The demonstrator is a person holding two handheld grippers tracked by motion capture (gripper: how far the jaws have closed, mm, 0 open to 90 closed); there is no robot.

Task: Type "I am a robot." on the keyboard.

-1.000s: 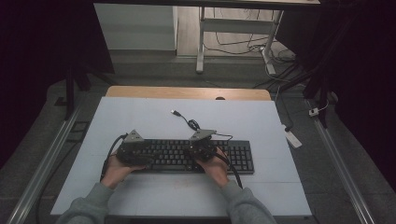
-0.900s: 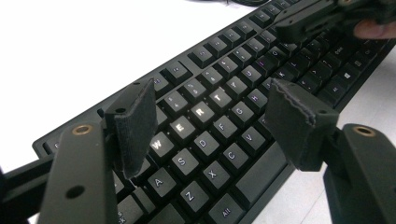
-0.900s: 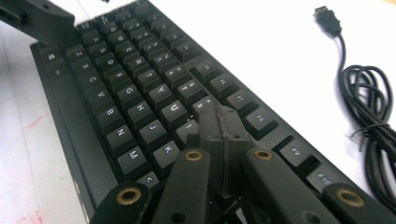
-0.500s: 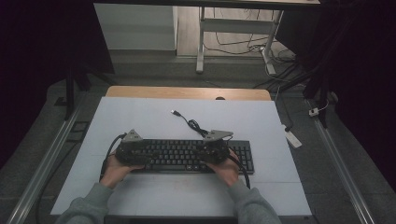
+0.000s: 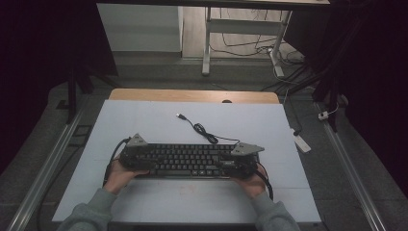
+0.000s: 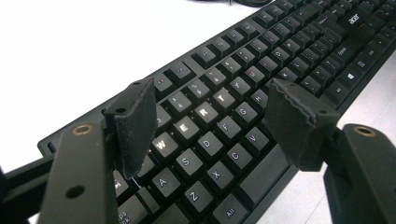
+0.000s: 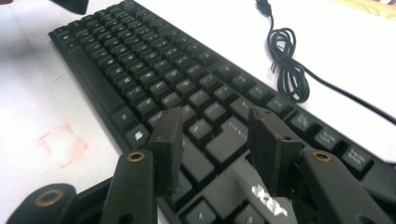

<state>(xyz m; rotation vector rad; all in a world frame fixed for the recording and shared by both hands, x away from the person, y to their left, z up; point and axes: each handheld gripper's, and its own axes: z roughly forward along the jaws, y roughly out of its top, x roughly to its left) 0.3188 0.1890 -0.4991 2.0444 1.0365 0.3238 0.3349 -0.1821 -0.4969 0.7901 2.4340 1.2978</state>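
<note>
Hovering claws: left gripper [image 5: 139, 159] spread wide; right gripper [image 5: 230, 163] just opening, nothing pinched.
Thing: flat black plastic keyboard [image 5: 185, 160] on white table [image 5: 144, 125].
Long way: nine to three o'clock, under both claws.

I work in what looks like a lab or test room, dimly lit. My desk [image 5: 144, 120] is a bare white board with a wooden strip along its far edge, flanked by metal rails [image 5: 43, 173]. Beyond it, loose cables [image 5: 240, 48] trail across a grey floor around a table leg [image 5: 207, 43], and a white power strip [image 5: 301, 142] lies beside the desk.
</note>
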